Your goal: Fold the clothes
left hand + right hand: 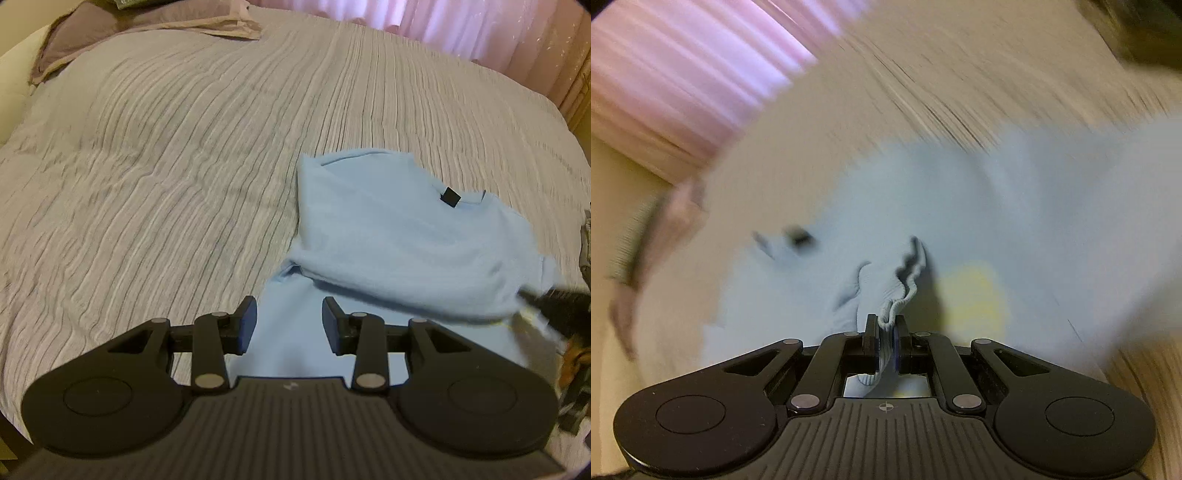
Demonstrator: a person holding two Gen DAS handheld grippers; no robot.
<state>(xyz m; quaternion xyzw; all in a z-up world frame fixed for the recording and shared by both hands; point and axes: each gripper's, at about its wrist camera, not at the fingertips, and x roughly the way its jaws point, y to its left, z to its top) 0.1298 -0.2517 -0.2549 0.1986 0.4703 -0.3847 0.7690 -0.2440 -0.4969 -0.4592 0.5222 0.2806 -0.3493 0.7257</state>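
The right gripper [885,325] is clamped on the light blue shirt [406,243] hem, mid-fold on the bed [166,166]. The left gripper [289,319] stands apart, empty, above the shirt's near part. Next, I think, it must grip there too.

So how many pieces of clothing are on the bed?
1: a light blue T-shirt lying right of centre on the striped bedspread. Blurred dark shapes at the right edge could be more.

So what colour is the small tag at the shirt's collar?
Black: the small square tag on the light blue cotton shirt, clearest in the left wrist view.

Right fingers [885,325] clamped, left [289,321] apart
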